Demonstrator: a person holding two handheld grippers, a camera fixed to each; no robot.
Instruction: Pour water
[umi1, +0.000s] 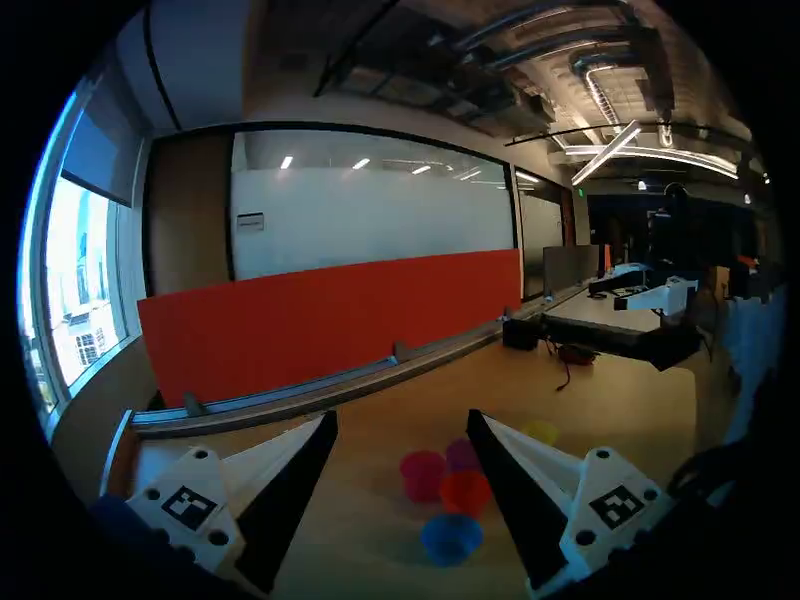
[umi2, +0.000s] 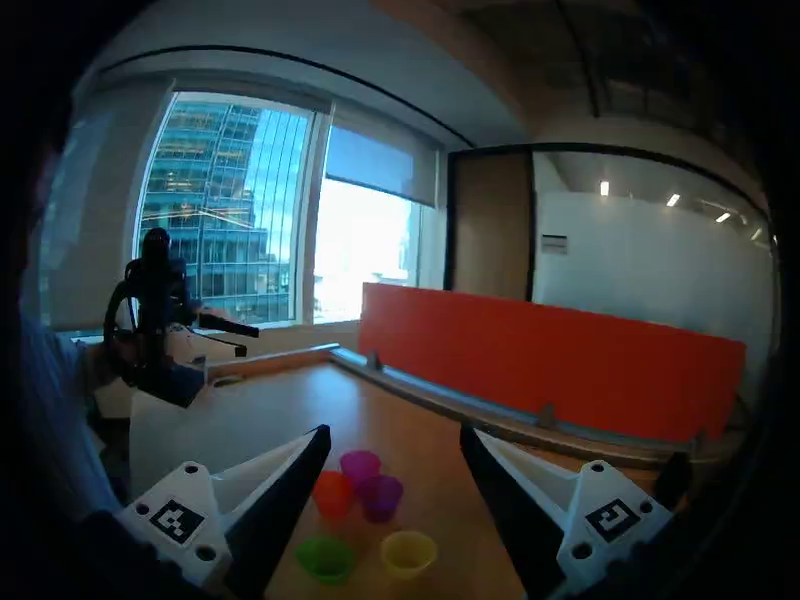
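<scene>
The left tongs (umi1: 400, 485) gape wide, gripping nothing; the right tongs (umi2: 393, 490) stand equally spread and empty. Just beyond both, small coloured cups (umi1: 465, 490) cluster on the wooden tabletop (umi1: 610, 400), with an orange divider (umi1: 330, 320) behind.

ahead: cup cluster (umi2: 378, 497) | around: bare tabletop (umi2: 420, 450) | behind: orange divider (umi2: 550, 365)

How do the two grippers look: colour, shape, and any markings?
Both the left gripper and the right gripper have white, wedge-shaped fingers with black inner faces, tapering to points. Each finger carries a square black-and-white marker.
</scene>
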